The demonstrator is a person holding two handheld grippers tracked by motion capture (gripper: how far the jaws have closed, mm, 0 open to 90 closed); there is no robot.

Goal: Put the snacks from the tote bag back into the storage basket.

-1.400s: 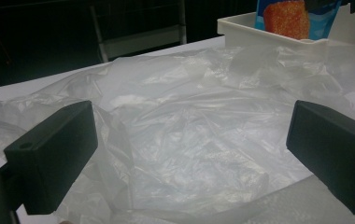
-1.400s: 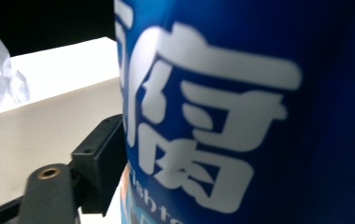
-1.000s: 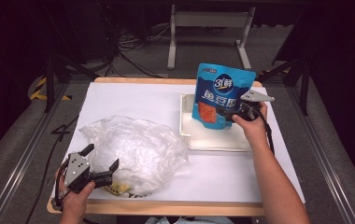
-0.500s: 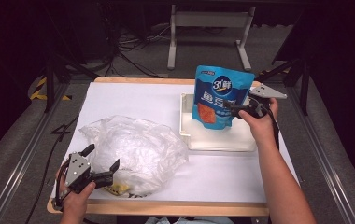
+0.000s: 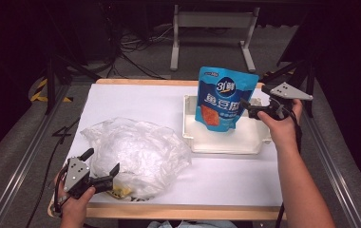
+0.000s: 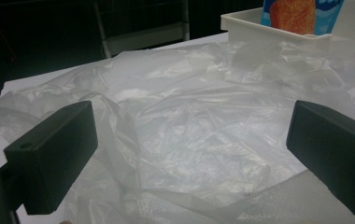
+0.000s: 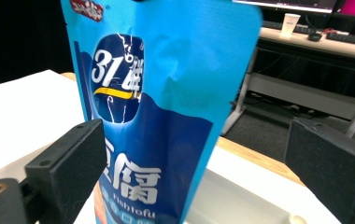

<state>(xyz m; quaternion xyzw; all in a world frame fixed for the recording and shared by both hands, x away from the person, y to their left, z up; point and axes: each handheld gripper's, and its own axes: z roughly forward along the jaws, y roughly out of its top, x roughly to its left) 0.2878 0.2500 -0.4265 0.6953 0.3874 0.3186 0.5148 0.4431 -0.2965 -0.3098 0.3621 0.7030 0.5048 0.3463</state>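
At seven o'clock on the table (image 5: 136, 95), near its front edge, the left gripper (image 5: 103, 175) rests in the person's hand with its jaws spread wide. They point toward two o'clock at the clear bag (image 5: 138, 154), a crumpled plastic heap that lies just past the fingertips; in the left gripper view the bag (image 6: 189, 126) spreads between and beyond the two jaws, and neither pad presses it. Something yellow shows under the bag's near edge, too small to name.

Toward three o'clock stands the white tray (image 5: 226, 140), well apart from the bag. The blue pouch (image 5: 222, 97) stands upright in the tray's back left part, its lower edge down inside the walls, leaning a little toward eleven o'clock.

At three o'clock the right gripper (image 5: 251, 105) comes in from the pouch's right side, jaws parted. In the right gripper view the pouch (image 7: 166, 93) rises between the two jaws, nearer the left one, whose pad lies against or just beside its face; the right jaw stands well clear, so nothing is pinched.
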